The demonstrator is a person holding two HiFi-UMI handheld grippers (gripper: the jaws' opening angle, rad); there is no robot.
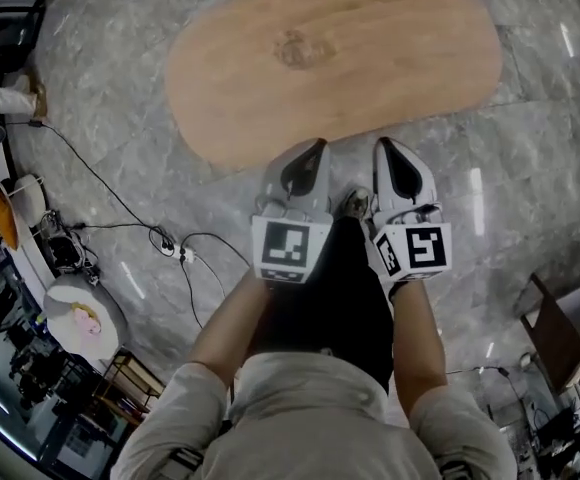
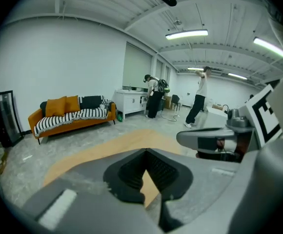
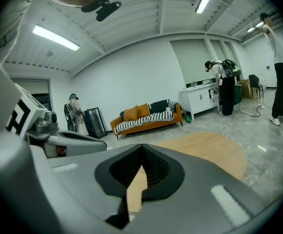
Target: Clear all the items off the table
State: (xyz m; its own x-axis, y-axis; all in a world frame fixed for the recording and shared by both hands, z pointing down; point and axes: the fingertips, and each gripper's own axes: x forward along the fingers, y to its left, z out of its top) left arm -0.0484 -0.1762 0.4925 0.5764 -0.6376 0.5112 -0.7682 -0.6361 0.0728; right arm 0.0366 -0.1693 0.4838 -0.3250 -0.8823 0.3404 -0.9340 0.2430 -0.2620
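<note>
The bench (image 1: 370, 58) shows no items on its wooden top in any view; the task appears complete. It lies directly ahead of both grippers, long axis running left to right, its near edge just beyond their tips. The left gripper (image 1: 312, 153) and right gripper (image 1: 390, 153) have jaws closed tip to tip, holding nothing, equally near.

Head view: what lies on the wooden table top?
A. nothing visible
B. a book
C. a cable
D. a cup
A: the wooden table shows only bare grain and a knot; the left gripper and right gripper hover before it, jaws together, empty.
</note>
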